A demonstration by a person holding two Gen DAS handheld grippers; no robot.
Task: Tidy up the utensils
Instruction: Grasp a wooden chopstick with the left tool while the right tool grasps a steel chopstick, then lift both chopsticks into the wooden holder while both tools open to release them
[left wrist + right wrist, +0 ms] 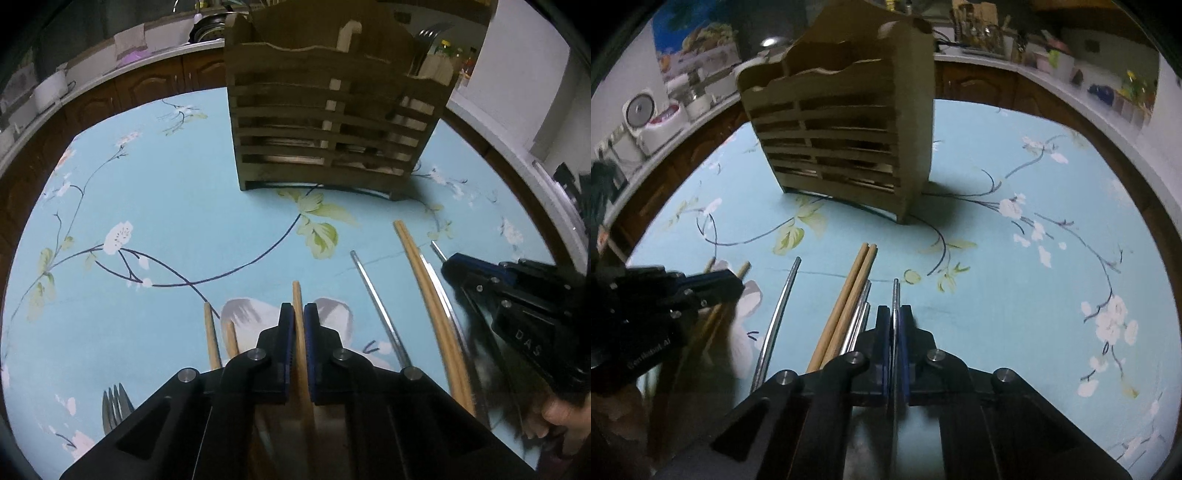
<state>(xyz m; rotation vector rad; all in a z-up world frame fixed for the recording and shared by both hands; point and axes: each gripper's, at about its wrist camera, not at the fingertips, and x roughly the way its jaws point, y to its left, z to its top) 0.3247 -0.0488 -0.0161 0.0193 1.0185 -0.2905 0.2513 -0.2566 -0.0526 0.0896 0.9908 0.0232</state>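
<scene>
A: Kitchen table (155, 192), blue floral cloth. Left gripper (299, 314) clamps wooden chopstick (297, 295); right gripper (894, 314) clamps metal chopstick (895, 291).

B: Pick-up step. Next, probably lift, carry to rack (325, 122) behind.

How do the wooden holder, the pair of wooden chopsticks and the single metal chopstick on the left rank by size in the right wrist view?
1. Wooden holder, clearly the largest.
2. Pair of wooden chopsticks and single metal chopstick: similar length; the nearer ends are hidden, so unranked.
</scene>
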